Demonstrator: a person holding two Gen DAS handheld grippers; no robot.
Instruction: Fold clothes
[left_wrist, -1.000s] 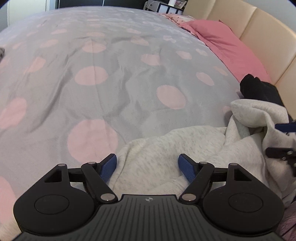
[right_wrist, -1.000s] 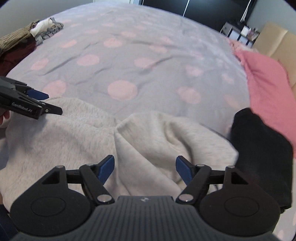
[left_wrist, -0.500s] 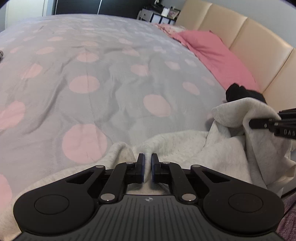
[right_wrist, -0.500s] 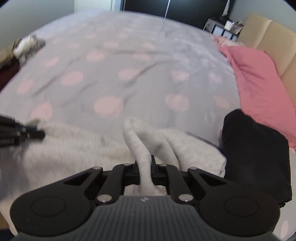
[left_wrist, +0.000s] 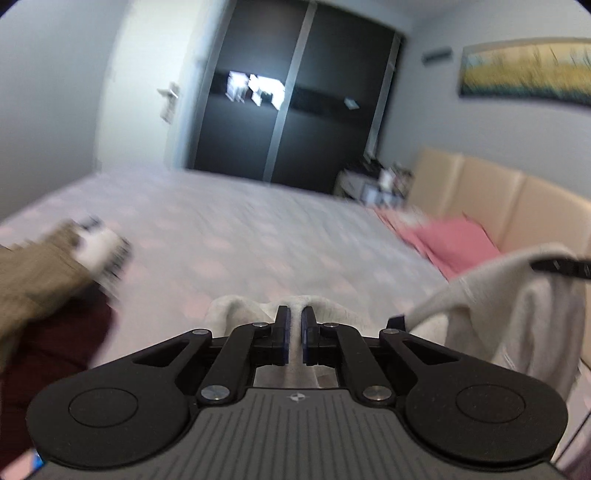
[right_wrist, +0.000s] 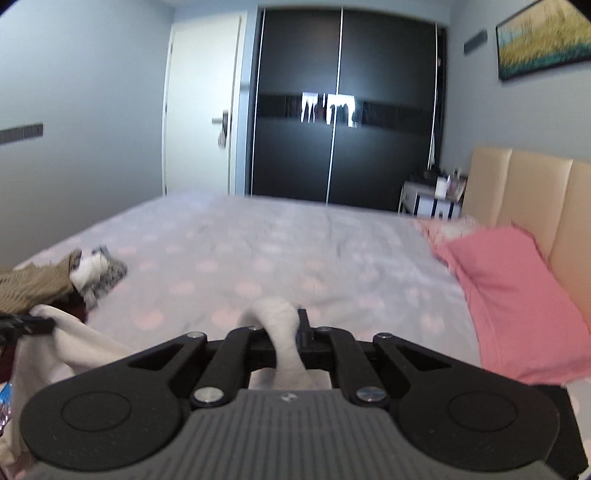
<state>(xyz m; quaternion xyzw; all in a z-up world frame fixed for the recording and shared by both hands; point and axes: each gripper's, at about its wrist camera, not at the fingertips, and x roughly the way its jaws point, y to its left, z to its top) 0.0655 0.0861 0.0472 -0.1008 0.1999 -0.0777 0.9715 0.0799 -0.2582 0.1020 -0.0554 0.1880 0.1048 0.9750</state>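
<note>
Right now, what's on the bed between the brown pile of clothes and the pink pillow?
Right wrist view: only bare spotted bedspread lies between the brown pile and pink pillow.

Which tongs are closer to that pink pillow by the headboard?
Right. The right tongs sit just beside the pink pillow; the left tongs hold the sweatshirt farther away.

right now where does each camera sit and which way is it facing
Left wrist: on the left gripper, facing across the pink-dotted grey bedspread to the black sliding wardrobe; fingers pinch the pale grey sweatshirt.
Right wrist: on the right gripper, same direction, pinching that sweatshirt.
Shared: wardrobe, pink pillow, each other's tips.
</note>
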